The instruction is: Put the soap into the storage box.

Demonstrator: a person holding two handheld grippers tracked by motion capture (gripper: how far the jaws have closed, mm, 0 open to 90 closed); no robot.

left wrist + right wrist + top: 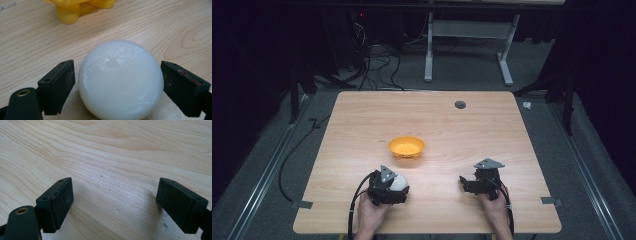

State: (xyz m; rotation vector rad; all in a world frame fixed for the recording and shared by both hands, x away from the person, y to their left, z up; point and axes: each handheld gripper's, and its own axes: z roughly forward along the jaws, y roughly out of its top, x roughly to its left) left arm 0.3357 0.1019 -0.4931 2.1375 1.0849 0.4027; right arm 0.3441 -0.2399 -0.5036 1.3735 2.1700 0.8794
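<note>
A white ball (400,179) rests on the wooden table (362,125) near its front edge. My left gripper (397,187) stands open around it. In the left gripper view the ball (121,80) sits between the two black jaws, with a thin gap at the left one and the right one at its edge. Just beyond the ball stands an orange-yellow bowl (407,146), whose base (75,10) shows at the top of the left gripper view. My right gripper (463,184) (115,192) is open over bare wood to the right, with nothing between its jaws.
A small grey grommet (460,104) sits in the tabletop at the far side. Grey tape tabs (552,201) mark the front corners. Cables (357,200) trail from the grippers over the front edge. A white desk frame (467,30) stands beyond the table.
</note>
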